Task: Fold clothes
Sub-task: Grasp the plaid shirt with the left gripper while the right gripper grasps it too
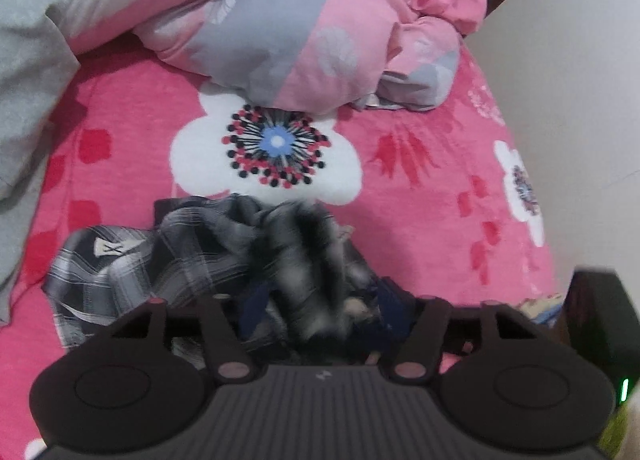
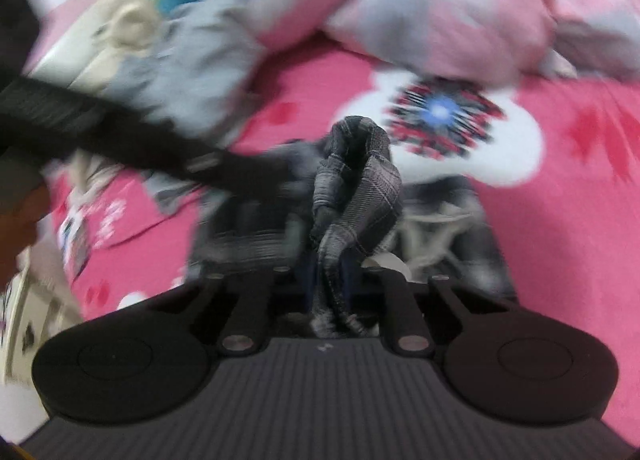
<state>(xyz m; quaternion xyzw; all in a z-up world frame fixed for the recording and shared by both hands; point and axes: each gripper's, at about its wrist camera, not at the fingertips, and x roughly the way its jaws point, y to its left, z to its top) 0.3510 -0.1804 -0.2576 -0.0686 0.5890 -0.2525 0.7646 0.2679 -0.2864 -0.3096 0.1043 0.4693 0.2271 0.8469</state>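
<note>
A grey and black plaid shirt (image 1: 160, 256) lies crumpled on the pink flowered bedsheet (image 1: 420, 219). In the left wrist view my left gripper (image 1: 324, 300) is low over the heap. Its dark blue fingers (image 1: 394, 300) stand wide apart with blurred folds of the shirt bunched between them. In the right wrist view my right gripper (image 2: 332, 288) is shut on a twisted rope of the plaid shirt (image 2: 360, 179), which rises from the narrow jaws. The left gripper's dark ribbed body (image 2: 120, 131) reaches in from the left to the same heap, blurred.
A pink and grey quilt (image 1: 280, 39) is piled at the back of the bed. A grey garment (image 1: 28, 79) lies at the left, with cream and blue clothes (image 2: 128, 27) beyond it. The bed's right edge meets a white wall (image 1: 560, 59); a dark box (image 1: 600, 320) stands there.
</note>
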